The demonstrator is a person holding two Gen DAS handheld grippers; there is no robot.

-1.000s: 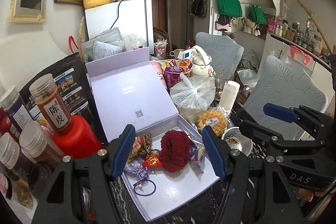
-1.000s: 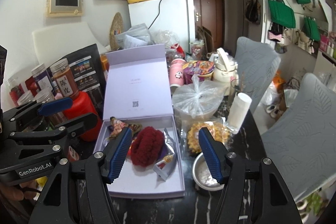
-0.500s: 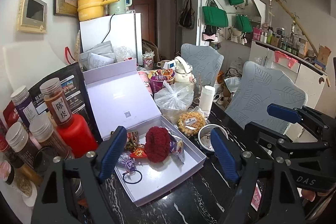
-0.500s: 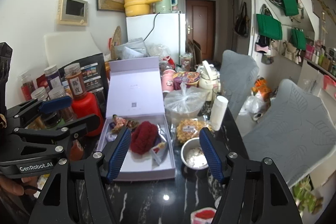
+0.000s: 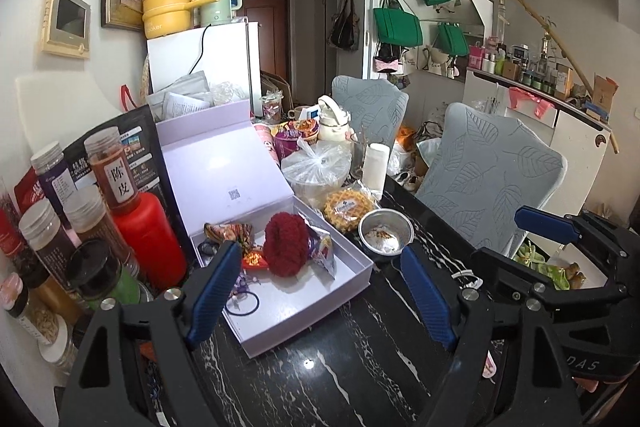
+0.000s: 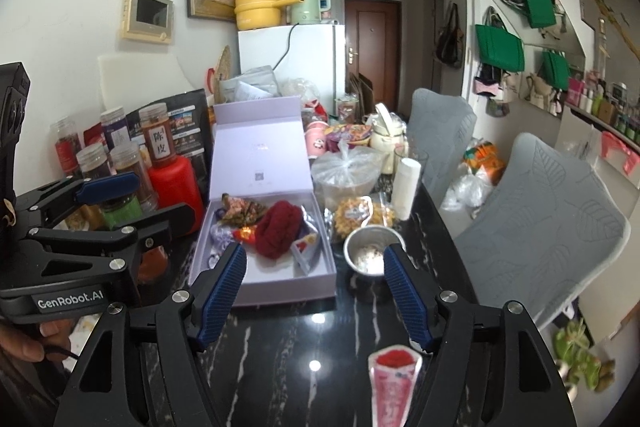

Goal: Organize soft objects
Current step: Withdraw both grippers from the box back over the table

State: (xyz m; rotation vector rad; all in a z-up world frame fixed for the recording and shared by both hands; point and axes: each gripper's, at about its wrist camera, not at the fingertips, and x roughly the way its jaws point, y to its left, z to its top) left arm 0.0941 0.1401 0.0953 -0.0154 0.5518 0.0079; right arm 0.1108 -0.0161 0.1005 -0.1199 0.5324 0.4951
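Clearly both tools hang empty above the black marbled table (image 5: pixel 360 379), drawn back from the open lilac box (image 5: pixel 344 281); the left tool (image 5: pixel 320 291) has its blue pads spread with nothing between them, and the right tool (image 6: pixel 316 291) has just been opening its jaws, which also stand apart around bare air; the soft things sit in the box tray, a dark red fuzzy scrunchie (image 5: pixel 286 243) near the middle, a patterned cloth pouch (image 5: pixel 228 231) toward the hinge side, a thin black hair tie (image 5: pixel 242 305) near the front wall, and a foil snack packet (image 5: pixel 322 253) just beside the scrunchie; a pink-and-red packet (image 6: pixel 394 383) lies on the table close under the right tool, and it looks like the likeliest next pick, though that is only a judgement; to do it well, the right tool should come down over the packet's middle with its jaws square across the narrow width, close gently so the wrapper is not crushed, lift clear of the box wall, and set it in the bare front part of the tray; the steel bowl (image 6: pixel 370 253) stands just beside the box and could be knocked by a careless swing.
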